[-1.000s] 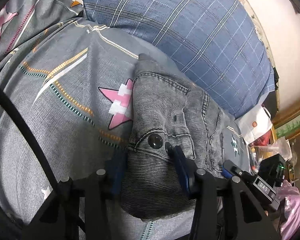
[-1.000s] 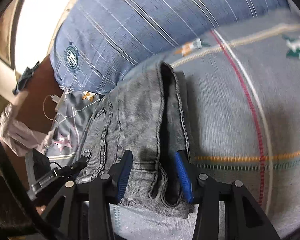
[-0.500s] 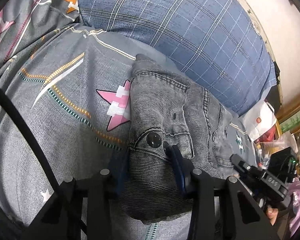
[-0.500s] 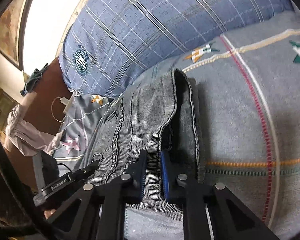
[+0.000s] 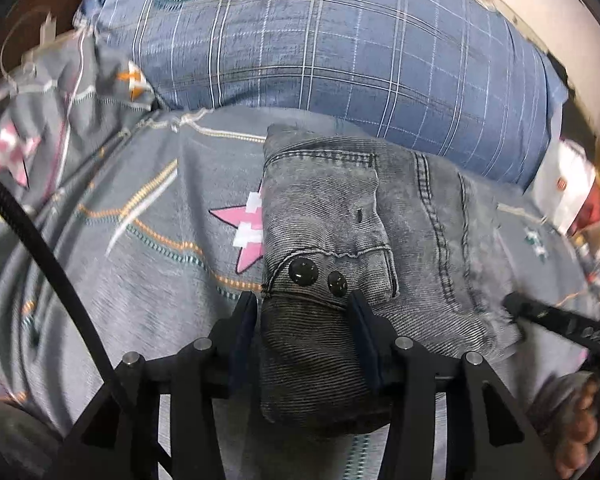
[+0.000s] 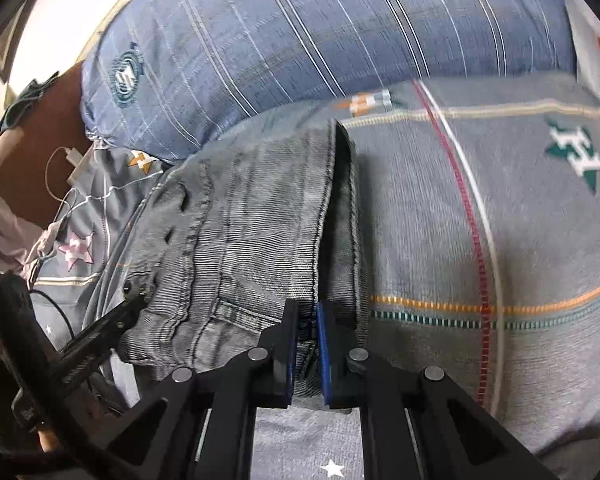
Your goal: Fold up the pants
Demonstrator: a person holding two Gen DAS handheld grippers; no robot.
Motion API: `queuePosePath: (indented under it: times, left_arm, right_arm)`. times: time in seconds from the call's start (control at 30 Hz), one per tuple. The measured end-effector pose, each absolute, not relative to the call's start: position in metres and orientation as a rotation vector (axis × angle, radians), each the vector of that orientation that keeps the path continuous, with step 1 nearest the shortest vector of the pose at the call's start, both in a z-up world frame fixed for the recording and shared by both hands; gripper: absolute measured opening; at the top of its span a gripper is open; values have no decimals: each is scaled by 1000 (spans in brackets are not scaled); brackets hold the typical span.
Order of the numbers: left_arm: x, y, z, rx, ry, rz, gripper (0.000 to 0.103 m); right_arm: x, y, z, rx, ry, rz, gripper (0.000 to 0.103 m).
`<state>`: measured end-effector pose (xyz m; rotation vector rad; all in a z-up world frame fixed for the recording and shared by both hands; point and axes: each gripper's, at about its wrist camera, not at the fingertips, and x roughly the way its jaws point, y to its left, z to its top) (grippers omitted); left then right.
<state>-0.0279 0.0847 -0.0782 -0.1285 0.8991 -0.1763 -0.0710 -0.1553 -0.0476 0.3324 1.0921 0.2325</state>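
From the left wrist, we see our left gripper (image 5: 304, 332) straddling the near, buttoned end of the folded grey denim pants (image 5: 364, 232), which lie on the grey patterned bed (image 5: 148, 240) below the blue plaid pillow (image 5: 340, 60); its fingers press the cloth.

From the right wrist, our right gripper (image 6: 307, 344) is clamped on the pants' (image 6: 252, 240) near hem. We judge another fold comes next: lifting both ends together, evenly.

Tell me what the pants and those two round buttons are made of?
The pants look like grey washed denim: fine ribbed weave, faded patches, thick stitched seams. The buttons are dark and glossy, catching light, so probably metal or hard plastic; the pictures can't settle which.
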Motion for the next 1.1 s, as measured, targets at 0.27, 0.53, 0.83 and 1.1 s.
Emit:
queuePosePath:
  times: [0.27, 0.53, 0.83, 1.1]
  left_arm:
    - [-32, 116, -65, -399, 942, -287, 56]
    - [-47, 130, -103, -615, 1065, -322, 78]
    - [-57, 110, -100, -492, 992, -304, 60]
    - [-51, 116, -103, -502, 978, -304, 60]
  right_arm:
    - [-81, -184, -47, 569, 1032, 295, 59]
    - [-96, -181, -44, 693, 999, 439, 61]
    - [-94, -186, -75, 726, 1137, 343, 40]
    - [-79, -174, -78, 670, 1143, 345, 18]
